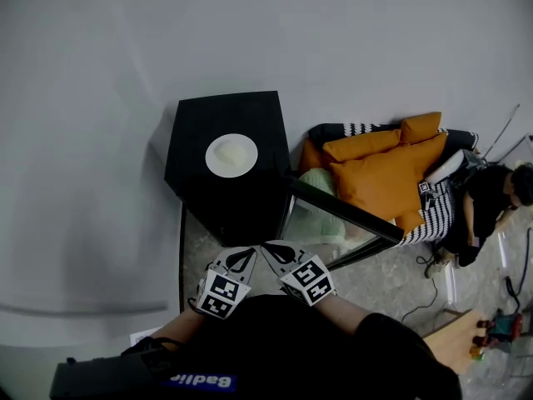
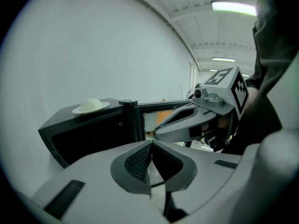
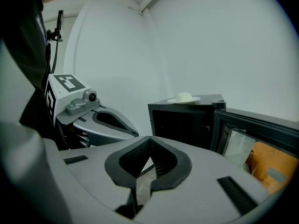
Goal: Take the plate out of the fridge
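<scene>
A white plate with a pale lump of food rests on top of the small black fridge, whose glass door stands swung open to the right. The fridge's dark inside shows nothing I can make out. Both grippers hover side by side close to my body, in front of the fridge and well short of it. My left gripper is shut with nothing between its jaws. My right gripper is shut and empty too. The plate shows in the left gripper view, and the plate in the right gripper view.
A white wall runs behind and left of the fridge. Orange cushions lie on a striped seat right of the open door. A person crouches at the far right, with cables on the floor and a wooden table corner.
</scene>
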